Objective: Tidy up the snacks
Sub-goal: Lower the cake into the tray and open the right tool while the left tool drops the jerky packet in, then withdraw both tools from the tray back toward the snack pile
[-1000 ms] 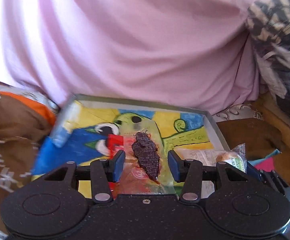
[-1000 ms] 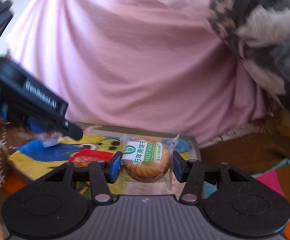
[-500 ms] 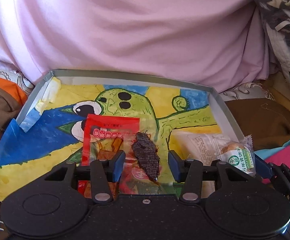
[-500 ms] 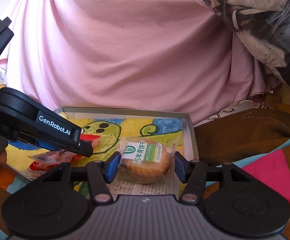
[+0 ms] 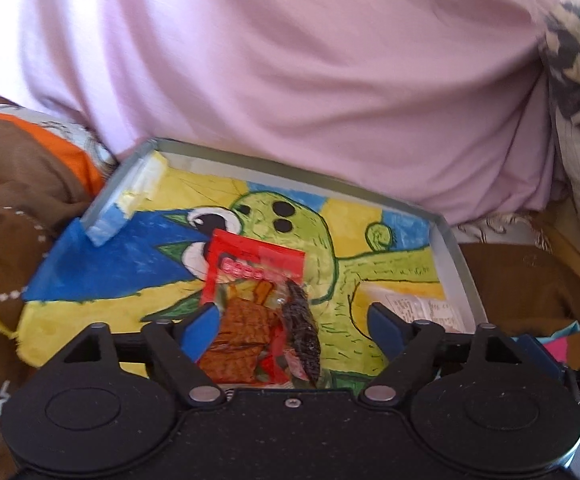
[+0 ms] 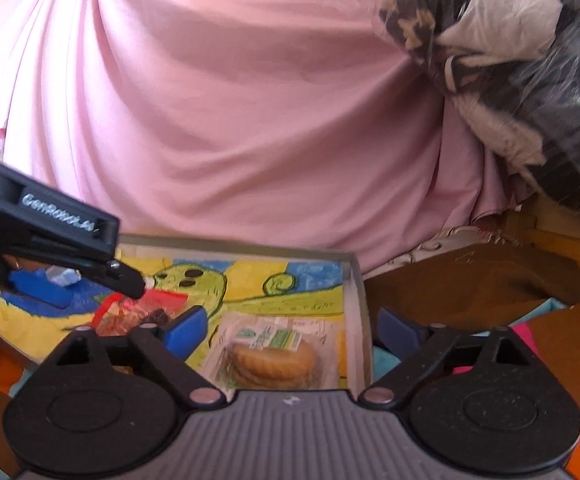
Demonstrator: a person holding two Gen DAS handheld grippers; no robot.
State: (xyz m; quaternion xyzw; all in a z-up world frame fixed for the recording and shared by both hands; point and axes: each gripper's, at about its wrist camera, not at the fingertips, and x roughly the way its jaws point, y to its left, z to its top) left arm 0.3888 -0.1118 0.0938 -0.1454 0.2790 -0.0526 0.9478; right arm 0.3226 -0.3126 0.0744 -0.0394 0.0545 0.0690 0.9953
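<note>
Snack packets [image 5: 256,300] [image 6: 268,354] blurred in tray [image 6: 355,292]; left gripper [image 5: 293,324], right gripper [image 6: 290,328] released.

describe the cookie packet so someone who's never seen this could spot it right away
Find the shallow grey tray lined with a bright cartoon drawing, in front of the pink cloth. The cookie packet lies in its right near corner, beside the right wall. It is clear, showing round golden cookies under a green and white label, unlike the red snack packet further left.
</note>
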